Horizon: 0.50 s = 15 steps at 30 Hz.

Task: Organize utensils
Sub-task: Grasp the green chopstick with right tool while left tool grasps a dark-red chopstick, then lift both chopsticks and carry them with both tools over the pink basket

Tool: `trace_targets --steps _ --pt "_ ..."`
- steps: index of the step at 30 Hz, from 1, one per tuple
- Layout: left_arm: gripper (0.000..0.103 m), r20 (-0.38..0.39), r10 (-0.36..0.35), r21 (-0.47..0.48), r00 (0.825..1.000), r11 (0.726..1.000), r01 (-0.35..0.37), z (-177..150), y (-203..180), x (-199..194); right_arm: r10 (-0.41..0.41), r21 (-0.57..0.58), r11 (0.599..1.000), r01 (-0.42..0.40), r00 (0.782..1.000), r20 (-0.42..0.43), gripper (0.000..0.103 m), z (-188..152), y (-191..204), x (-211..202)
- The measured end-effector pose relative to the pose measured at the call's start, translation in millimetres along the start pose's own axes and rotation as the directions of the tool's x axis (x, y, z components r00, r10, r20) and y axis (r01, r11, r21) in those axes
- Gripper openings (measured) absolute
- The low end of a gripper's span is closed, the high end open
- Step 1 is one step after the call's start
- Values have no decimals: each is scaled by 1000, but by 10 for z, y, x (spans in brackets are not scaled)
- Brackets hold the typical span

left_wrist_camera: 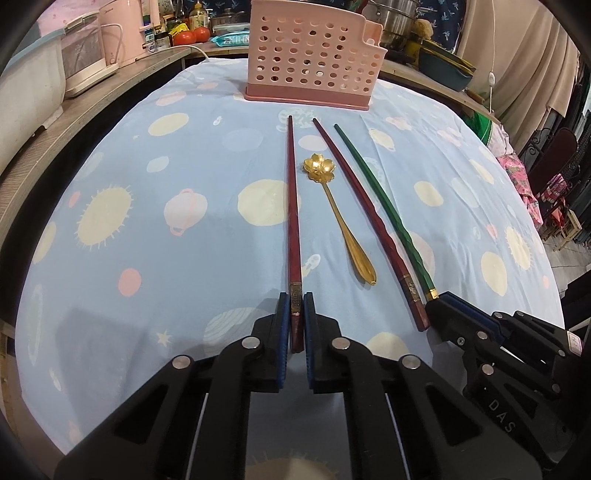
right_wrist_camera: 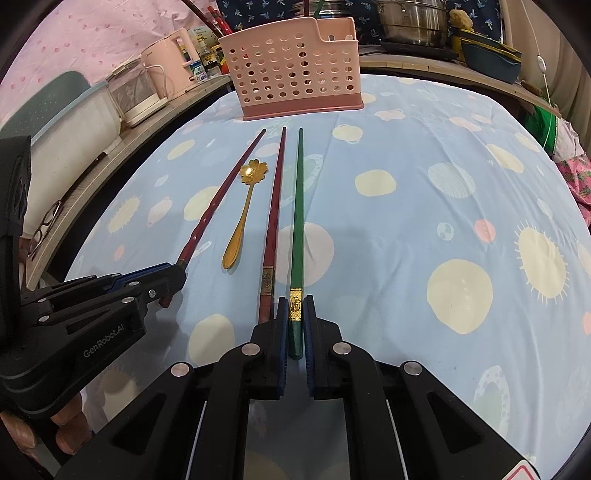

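Note:
A pink perforated utensil holder stands at the far side of the table. In front of it lie a red chopstick, a gold flower-bowl spoon, a second red chopstick and a green chopstick. My left gripper is shut on the thick end of the left red chopstick. My right gripper is shut on the gold-banded end of the green chopstick. Both chopsticks lie along the cloth.
The table has a blue cloth with sun and planet prints. A shelf on the left holds a pink kettle and white appliances. Eyeglasses lie on the shelf. Pots and trays stand at the back right.

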State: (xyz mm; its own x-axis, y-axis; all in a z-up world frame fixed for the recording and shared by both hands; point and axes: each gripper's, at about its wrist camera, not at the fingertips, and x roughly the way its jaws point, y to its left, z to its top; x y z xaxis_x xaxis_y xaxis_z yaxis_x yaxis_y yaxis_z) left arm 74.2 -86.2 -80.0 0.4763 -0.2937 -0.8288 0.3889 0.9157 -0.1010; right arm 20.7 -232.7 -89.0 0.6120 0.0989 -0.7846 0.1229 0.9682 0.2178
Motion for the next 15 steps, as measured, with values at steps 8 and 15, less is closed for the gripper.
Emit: trace_targets --steps 8,15 --pt "7 18 -15 -14 1000 1000 15 34 32 -99 4 5 1000 -4 1000 4 7 6 -6 -28" --pt "7 65 -19 -29 998 999 20 144 105 -272 18 17 1000 -19 999 43 7 86 -14 -184"
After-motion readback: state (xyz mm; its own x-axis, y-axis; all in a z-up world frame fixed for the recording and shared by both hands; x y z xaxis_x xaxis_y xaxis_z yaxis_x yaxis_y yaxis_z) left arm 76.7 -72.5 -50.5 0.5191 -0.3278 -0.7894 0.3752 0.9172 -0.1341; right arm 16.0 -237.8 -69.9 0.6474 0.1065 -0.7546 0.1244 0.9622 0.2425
